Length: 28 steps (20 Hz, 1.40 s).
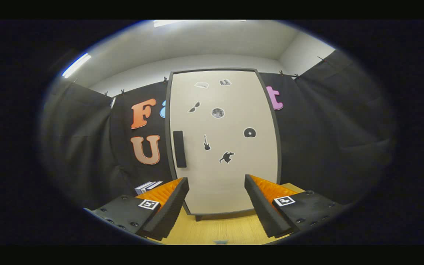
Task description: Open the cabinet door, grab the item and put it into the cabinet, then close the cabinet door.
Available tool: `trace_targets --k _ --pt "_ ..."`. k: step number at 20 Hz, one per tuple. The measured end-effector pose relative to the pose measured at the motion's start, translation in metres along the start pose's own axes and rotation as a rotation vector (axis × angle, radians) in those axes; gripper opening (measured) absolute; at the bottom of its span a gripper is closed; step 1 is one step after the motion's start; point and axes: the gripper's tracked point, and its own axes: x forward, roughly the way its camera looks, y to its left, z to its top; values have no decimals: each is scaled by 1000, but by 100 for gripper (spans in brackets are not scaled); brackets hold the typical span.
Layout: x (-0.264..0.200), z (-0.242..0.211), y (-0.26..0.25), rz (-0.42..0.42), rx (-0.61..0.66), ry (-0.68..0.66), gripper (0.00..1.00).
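A tall cabinet (223, 143) with a pale door and dark frame stands on the wooden table (219, 230), straight ahead of my fingers. The door is shut and carries several small black stickers. Its black vertical handle (179, 149) sits near the door's left edge, beyond my left finger. My gripper (216, 184) is open, fingers spread wide with nothing between them, a short way back from the door. A white and blue box-like item (148, 187) peeks out beside the cabinet's lower left corner, partly hidden behind my left finger (168, 206).
Black cloth walls close in behind and on both sides of the cabinet. The table's wood surface runs from the cabinet's foot toward me between the fingers.
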Motion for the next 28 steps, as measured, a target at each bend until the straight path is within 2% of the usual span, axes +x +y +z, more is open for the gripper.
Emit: trace_targets --k 3,8,12,17,25,28 --pt "46 12 17 9 7 10 98" --pt "119 24 46 94 23 71 97" --pt "157 19 72 134 -1 115 98" --pt "184 13 82 95 -52 140 98" --pt "212 -12 75 34 -48 203 93" --pt "215 -5 75 29 -73 176 87"
